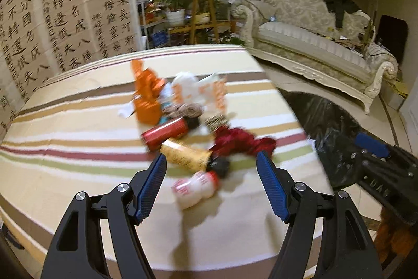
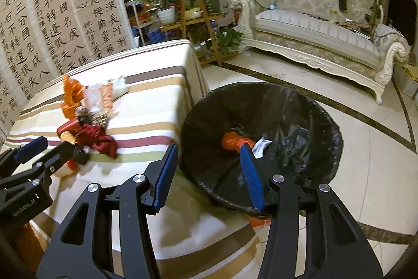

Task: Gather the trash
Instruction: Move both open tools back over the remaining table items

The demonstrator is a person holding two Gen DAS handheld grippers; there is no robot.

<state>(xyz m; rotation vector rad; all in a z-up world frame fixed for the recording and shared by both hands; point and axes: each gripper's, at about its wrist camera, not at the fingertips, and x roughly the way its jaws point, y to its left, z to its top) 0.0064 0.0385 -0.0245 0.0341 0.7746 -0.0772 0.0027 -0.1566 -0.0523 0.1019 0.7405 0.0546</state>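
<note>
Jaws on both grippers gape empty; trash pile (image 1: 183, 122) blurred, bin (image 2: 261, 137) partly hidden.

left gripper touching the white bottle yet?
Apart. In the left wrist view the left gripper is open, and bare striped cloth shows between both blue fingers and the white bottle.
</note>
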